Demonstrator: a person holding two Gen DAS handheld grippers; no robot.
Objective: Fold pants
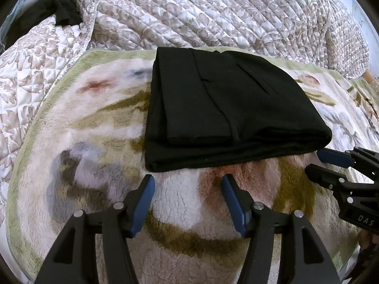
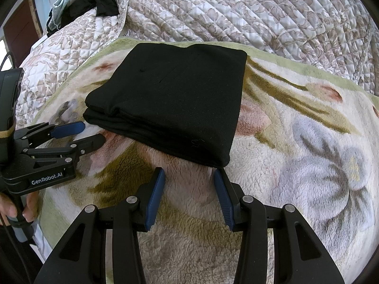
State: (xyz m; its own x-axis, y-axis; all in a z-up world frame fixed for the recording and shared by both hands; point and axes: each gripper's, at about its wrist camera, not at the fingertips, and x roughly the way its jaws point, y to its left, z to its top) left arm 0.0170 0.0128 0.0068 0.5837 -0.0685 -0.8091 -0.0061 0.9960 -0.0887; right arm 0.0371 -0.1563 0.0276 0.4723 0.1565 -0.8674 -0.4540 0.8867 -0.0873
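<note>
Pants (image 1: 227, 108), black and already folded into a thick rectangle, lie on the fleecy blanket (image 1: 99, 156) spread over the bed in the left wrist view; the left tongs (image 1: 188, 182) stand released just short of the near edge, gripping nothing. In the right wrist view the right tongs (image 2: 189, 176) are likewise unclenched and empty beside the bundle's near corner. Soft, limp and light, the layers would probably slide apart; a hold on the thick folded edge looks safest.

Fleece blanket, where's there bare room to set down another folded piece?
Bare fleece blanket lies right of the black pants, up to the quilt. More lies left of them. The near edge is crowded: left gripper and right gripper, both open.
</note>
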